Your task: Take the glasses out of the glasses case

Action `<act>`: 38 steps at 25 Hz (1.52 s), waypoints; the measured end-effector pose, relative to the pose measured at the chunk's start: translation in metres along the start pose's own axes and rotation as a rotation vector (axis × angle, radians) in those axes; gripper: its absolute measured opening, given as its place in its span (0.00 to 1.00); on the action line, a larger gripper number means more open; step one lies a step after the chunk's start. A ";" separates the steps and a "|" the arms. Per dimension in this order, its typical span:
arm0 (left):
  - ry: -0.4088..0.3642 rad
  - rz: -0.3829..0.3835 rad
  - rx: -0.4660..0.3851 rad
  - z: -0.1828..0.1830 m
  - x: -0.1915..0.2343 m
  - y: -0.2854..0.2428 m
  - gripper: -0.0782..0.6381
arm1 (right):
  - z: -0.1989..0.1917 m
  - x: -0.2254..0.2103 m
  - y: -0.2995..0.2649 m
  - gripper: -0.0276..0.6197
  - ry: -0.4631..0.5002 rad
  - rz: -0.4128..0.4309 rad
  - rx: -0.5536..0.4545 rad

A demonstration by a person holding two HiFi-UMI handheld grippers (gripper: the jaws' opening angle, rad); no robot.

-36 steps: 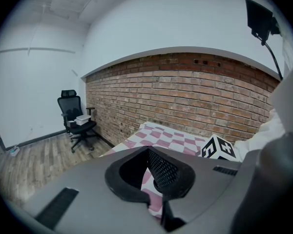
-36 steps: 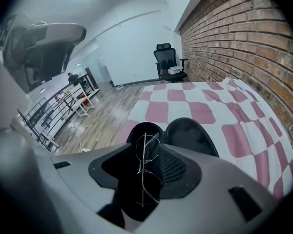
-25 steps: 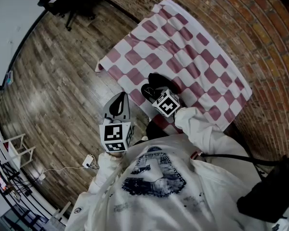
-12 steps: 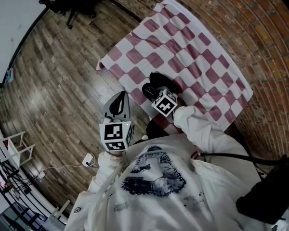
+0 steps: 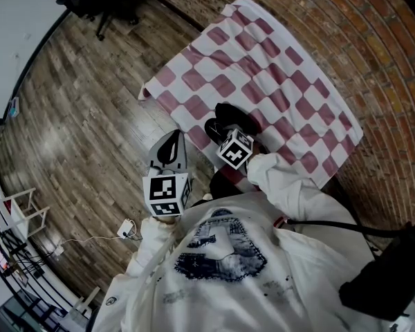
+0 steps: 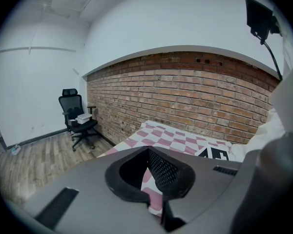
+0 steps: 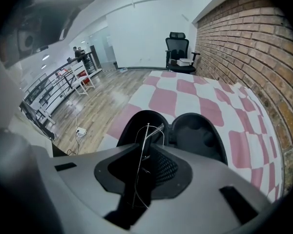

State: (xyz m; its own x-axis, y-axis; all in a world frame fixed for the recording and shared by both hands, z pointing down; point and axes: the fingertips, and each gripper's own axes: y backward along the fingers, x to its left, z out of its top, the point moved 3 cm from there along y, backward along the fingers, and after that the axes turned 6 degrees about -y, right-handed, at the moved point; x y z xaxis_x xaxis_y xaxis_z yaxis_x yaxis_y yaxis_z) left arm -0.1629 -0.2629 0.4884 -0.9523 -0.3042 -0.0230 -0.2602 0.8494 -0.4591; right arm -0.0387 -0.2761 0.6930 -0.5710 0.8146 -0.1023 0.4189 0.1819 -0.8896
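Note:
A black glasses case lies open on a pink-and-white checked cloth, both halves gaping upward. My right gripper points steeply down into its left half. Thin wire-framed glasses stand on edge between the jaws of that gripper. The jaws are closing around them, and a dark gap still shows beside the wire. My left gripper hangs over the wooden floor beside the cloth's near edge. In the left gripper view its jaws meet with nothing between them.
A brick wall runs along the cloth's far side. A black office chair holding white boxes stands by the wall past the cloth's end. A white charger and cable lie on the floor near my feet. White racks stand at the left.
The right gripper's marker cube has rolled slightly over the case. The left gripper has stayed where it was.

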 end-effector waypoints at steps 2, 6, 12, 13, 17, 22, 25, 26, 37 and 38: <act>0.003 0.000 0.000 0.000 0.000 0.001 0.12 | 0.000 0.000 0.000 0.14 0.000 -0.005 -0.002; 0.006 0.001 -0.002 0.000 0.000 0.004 0.12 | 0.000 0.001 0.002 0.14 0.000 -0.012 -0.003; 0.005 0.005 -0.003 -0.001 0.000 0.006 0.12 | 0.001 0.001 0.003 0.12 -0.009 -0.017 -0.013; 0.004 0.006 -0.004 -0.001 0.000 0.005 0.12 | 0.001 0.001 0.003 0.12 -0.011 -0.016 -0.013; 0.003 0.004 -0.004 -0.001 -0.001 0.005 0.12 | 0.000 -0.001 0.002 0.11 -0.012 -0.019 -0.012; 0.002 0.000 -0.007 0.000 0.000 0.005 0.12 | 0.001 -0.002 0.005 0.11 -0.016 -0.028 -0.014; 0.003 0.000 -0.011 0.000 0.000 0.007 0.12 | 0.000 -0.002 0.007 0.11 -0.017 -0.037 -0.016; 0.003 0.000 -0.012 -0.001 0.000 0.007 0.12 | 0.000 -0.003 0.008 0.11 -0.019 -0.040 -0.017; 0.000 -0.013 -0.028 -0.002 0.000 0.018 0.12 | 0.005 -0.007 0.021 0.10 -0.050 -0.095 -0.058; 0.000 -0.015 -0.030 -0.002 0.000 0.020 0.12 | 0.005 -0.008 0.024 0.10 -0.053 -0.105 -0.065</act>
State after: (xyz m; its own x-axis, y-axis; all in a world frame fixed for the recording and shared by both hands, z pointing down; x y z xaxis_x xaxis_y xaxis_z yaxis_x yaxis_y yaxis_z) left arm -0.1689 -0.2448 0.4813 -0.9483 -0.3168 -0.0168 -0.2788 0.8574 -0.4326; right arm -0.0282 -0.2812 0.6705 -0.6500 0.7591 -0.0356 0.3991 0.3012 -0.8660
